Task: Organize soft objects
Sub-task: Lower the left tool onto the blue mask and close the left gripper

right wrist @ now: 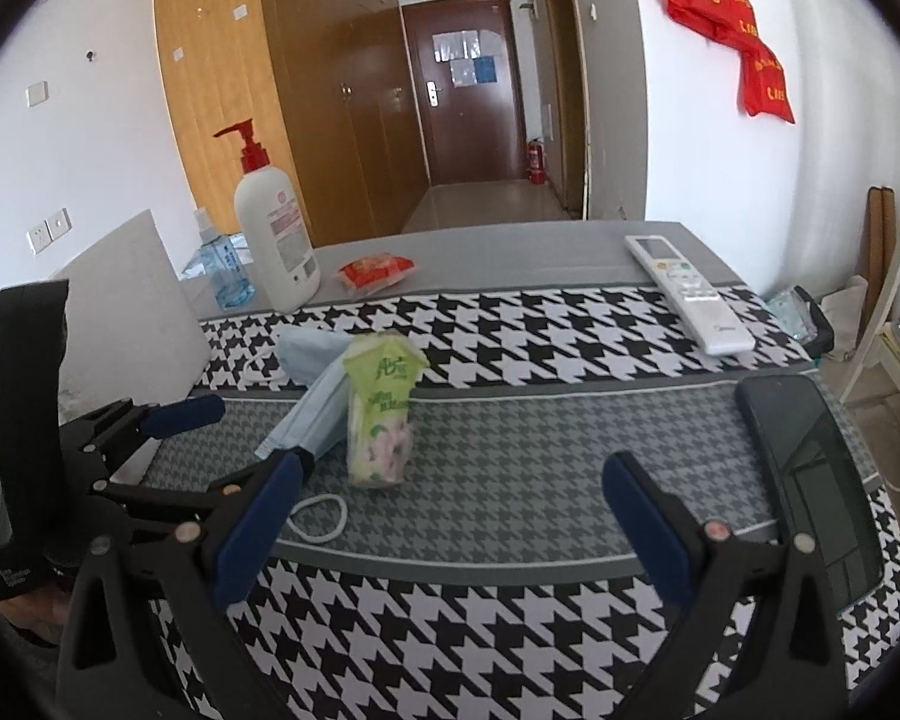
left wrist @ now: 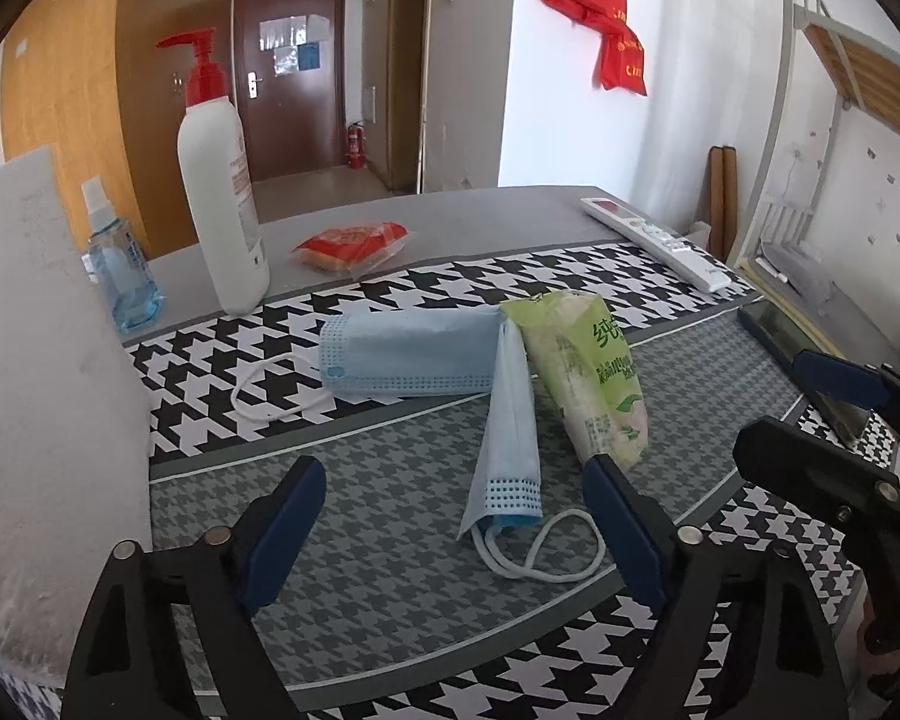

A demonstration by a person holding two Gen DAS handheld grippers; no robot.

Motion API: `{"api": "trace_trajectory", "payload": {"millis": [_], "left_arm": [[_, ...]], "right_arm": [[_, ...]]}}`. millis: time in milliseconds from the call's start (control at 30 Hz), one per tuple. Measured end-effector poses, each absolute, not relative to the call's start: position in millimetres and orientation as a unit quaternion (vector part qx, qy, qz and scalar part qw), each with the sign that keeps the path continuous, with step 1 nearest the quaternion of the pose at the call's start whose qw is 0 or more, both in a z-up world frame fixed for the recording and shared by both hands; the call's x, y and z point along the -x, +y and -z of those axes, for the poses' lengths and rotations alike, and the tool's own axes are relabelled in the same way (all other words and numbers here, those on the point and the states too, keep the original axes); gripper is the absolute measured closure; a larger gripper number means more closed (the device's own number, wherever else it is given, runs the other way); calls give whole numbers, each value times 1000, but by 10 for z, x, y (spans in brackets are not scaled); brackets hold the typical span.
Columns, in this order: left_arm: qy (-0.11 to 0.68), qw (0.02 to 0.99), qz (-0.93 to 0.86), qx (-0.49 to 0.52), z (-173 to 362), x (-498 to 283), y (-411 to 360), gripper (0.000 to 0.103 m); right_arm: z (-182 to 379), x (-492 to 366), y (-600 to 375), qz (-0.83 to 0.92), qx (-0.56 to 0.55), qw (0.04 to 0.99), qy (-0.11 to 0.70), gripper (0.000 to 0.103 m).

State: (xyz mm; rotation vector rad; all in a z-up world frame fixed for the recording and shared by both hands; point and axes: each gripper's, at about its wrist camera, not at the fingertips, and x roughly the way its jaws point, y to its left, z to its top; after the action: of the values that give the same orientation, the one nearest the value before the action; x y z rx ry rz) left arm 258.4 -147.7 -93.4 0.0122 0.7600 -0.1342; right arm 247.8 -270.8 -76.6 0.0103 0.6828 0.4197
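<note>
A light blue face mask [left wrist: 408,357] lies on the houndstooth cloth, one end hanging down toward me with its white ear loop [left wrist: 540,558] on the cloth. A green tissue pack [left wrist: 588,372] lies against it on the right. Both show in the right wrist view: the mask [right wrist: 306,384] and the tissue pack [right wrist: 381,414]. My left gripper [left wrist: 456,534] is open and empty, just short of the mask's hanging end. My right gripper [right wrist: 450,522] is open and empty, in front of the tissue pack. The left gripper also shows in the right wrist view [right wrist: 174,420].
A white pump bottle [left wrist: 222,204] and a blue spray bottle [left wrist: 120,276] stand at the back left beside a white board [left wrist: 36,396]. A red snack packet [left wrist: 354,246] and a white remote [left wrist: 660,240] lie at the back. A black phone [right wrist: 810,468] lies at the right.
</note>
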Motion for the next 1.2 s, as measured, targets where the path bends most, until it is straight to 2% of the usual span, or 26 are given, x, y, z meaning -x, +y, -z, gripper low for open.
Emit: {"api": "trace_trajectory", "payload": {"millis": [433, 500, 633, 700, 833, 1000, 1200], "left_arm": [[406, 910, 83, 11, 1035, -2717, -1449, 38], [413, 906, 88, 14, 1057, -2741, -1453, 50], [420, 902, 95, 20, 1081, -2760, -1447, 54], [421, 901, 104, 27, 1085, -2773, -1448, 63], [421, 900, 111, 39, 1088, -2786, -1433, 66], [418, 899, 122, 52, 1082, -2780, -1403, 77], [399, 911, 97, 26, 1001, -2677, -1355, 85]], "right_arm": [[812, -2595, -2533, -218, 14, 911, 351, 2], [809, -2596, -2528, -218, 16, 910, 352, 2], [804, -2596, -2512, -221, 19, 909, 353, 2], [818, -2604, -2492, -222, 20, 908, 355, 2], [821, -2617, -2471, -225, 22, 906, 358, 3], [799, -2615, -2453, -226, 27, 906, 357, 3], [799, -2647, -2422, -223, 30, 905, 361, 3]]}}
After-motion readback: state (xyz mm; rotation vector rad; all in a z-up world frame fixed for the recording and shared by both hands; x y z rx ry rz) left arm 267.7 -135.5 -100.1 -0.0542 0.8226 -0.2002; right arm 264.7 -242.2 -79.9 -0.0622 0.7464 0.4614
